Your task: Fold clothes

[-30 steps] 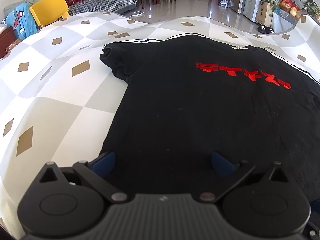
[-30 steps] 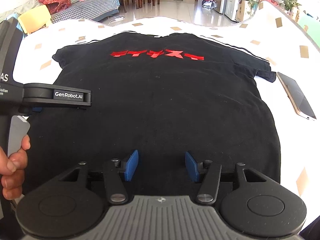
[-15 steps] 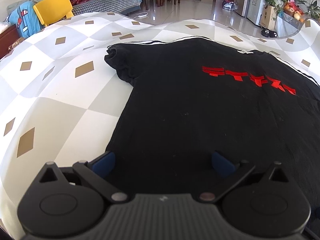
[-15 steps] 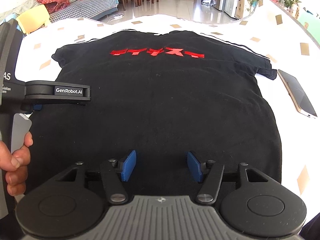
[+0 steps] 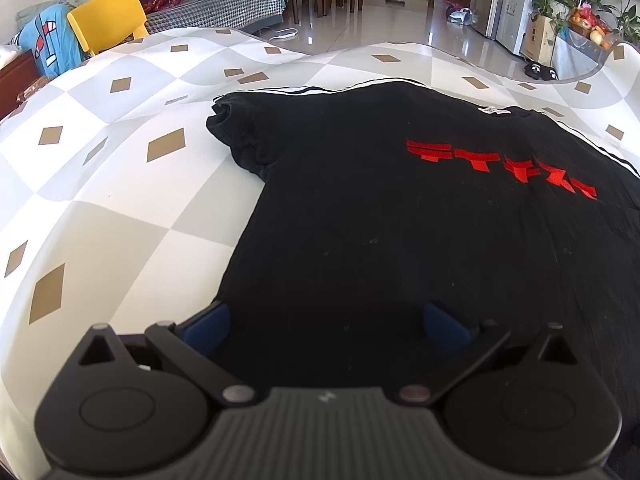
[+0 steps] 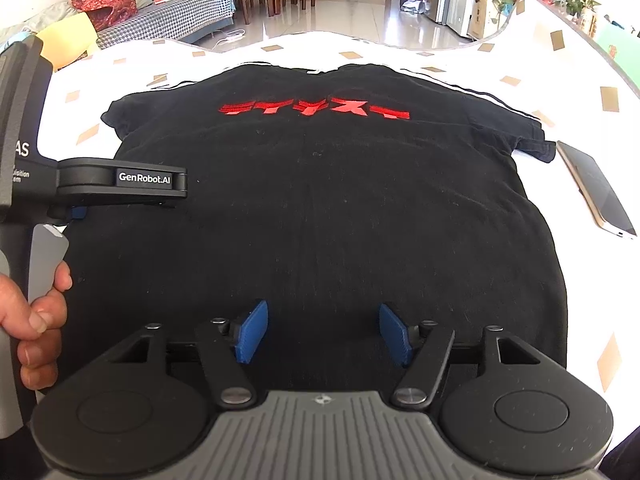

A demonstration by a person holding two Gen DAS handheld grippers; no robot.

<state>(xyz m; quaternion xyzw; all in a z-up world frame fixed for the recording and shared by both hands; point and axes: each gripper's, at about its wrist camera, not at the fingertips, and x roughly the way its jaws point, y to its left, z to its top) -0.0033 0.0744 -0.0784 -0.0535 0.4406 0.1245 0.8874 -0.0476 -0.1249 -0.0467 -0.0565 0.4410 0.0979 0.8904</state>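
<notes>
Black cotton T-shirt with red print [image 6: 320, 200]: laid flat on checked counter [image 5: 120, 200], collar far, hem beneath both grippers. Left gripper [image 5: 326, 320] fingers spread, empty; right gripper [image 6: 322, 332] fingers opening, nothing gripped.

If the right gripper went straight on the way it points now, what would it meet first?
Most likely the black T-shirt lying flat just ahead; the right gripper, jaws opening with nothing between them, points down at its lower part.
</notes>
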